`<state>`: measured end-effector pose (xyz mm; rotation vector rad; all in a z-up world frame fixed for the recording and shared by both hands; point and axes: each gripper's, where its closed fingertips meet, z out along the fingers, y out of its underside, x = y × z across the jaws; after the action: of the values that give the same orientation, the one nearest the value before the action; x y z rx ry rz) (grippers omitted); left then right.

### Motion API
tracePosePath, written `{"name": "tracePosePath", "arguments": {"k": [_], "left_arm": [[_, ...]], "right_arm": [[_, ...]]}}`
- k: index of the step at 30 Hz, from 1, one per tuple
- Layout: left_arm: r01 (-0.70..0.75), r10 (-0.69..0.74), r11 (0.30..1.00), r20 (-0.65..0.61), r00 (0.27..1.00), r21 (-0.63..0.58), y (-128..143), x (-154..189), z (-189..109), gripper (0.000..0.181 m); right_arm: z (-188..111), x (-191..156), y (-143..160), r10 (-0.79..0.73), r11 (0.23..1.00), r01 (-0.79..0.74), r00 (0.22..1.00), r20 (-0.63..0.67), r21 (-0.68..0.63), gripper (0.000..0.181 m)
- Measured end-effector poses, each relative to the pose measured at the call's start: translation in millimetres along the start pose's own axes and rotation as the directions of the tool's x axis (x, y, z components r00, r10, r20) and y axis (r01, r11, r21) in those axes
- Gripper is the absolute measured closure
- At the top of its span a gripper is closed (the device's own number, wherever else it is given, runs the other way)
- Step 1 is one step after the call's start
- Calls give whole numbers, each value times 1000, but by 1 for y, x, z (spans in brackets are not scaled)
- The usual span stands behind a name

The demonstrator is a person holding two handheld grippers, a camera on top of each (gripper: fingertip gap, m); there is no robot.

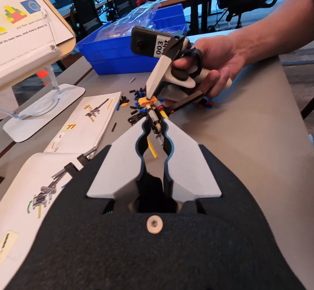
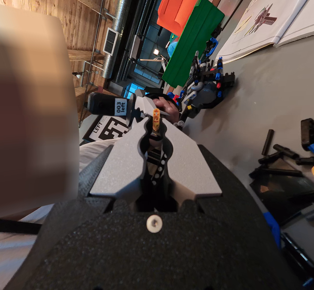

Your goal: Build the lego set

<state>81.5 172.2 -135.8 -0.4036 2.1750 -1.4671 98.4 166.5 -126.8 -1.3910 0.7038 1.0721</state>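
Note:
My left gripper [image 1: 155, 122] is shut on a slender lego assembly [image 1: 153, 116] of grey, white and black parts on an axle, with a yellow axle [image 1: 152, 147] hanging between the fingers. My right gripper [image 1: 151, 99], held by a hand, comes in from the right and is shut on an orange connector [image 1: 147, 102] at the assembly's far end. In the right wrist view the right gripper [image 2: 155, 122] pinches that orange connector [image 2: 156, 117], and a black holed beam [image 2: 159, 168] runs back between its fingers. The left gripper [image 2: 158, 113] shows just beyond.
A blue bin [image 1: 119, 55] with plastic bags stands behind a pile of loose pins [image 1: 134, 106]. An open instruction booklet [image 1: 85, 125] and a stand with a sheet [image 1: 25, 31] are at the left. A partly built model [image 2: 207, 88], a green bin [image 2: 193, 43] and black parts [image 2: 280, 154] show in the right wrist view. Left and right tips are no more than a few centimetres apart.

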Motion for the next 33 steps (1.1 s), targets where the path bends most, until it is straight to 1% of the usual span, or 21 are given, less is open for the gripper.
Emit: {"name": "tracePosePath", "arguments": {"k": [1, 4, 6, 11, 14, 18, 20, 23, 29, 33], "left_arm": [[5, -5, 1000, -16, 1000, 10, -1, 1, -1, 172], [26, -22, 999, -90, 996, 42, -4, 9, -2, 170], [52, -45, 997, -119, 992, 53, -6, 12, -3, 168], [35, -30, 998, -112, 993, 44, -4, 12, 0, 167], [14, -10, 999, -109, 994, 41, -3, 15, 1, 158], [-66, 68, 997, -78, 995, 32, -1, 18, 3, 151], [-93, 95, 995, -66, 993, 36, -1, 19, 2, 151], [-87, 89, 996, -77, 993, 35, 0, 20, 2, 152], [-131, 133, 991, -61, 989, 30, 3, 19, 2, 163], [-166, 166, 986, -40, 985, 19, 4, 18, 3, 164]], "right_arm": [[0, 0, 0, 1, 1000, -1, 1000, 2, 0, 175], [0, -2, 0, 1, 1000, -1, 1000, 6, 1, 175], [0, -3, 0, 11, 1000, -11, 1000, 15, -2, 175], [1, -2, 2, 13, 1000, -13, 1000, 13, -10, 175], [0, -2, 1, 18, 1000, -18, 1000, 14, -6, 175], [0, -2, 0, 23, 1000, -23, 1000, 14, -4, 175], [-1, -3, 0, 38, 999, -38, 999, 29, -5, 175], [0, -3, 2, 37, 999, -37, 999, 28, -17, 175], [2, -4, 6, 33, 999, -31, 999, 31, -39, 175], [2, -1, 7, 31, 999, -31, 999, 20, -43, 175]]}}
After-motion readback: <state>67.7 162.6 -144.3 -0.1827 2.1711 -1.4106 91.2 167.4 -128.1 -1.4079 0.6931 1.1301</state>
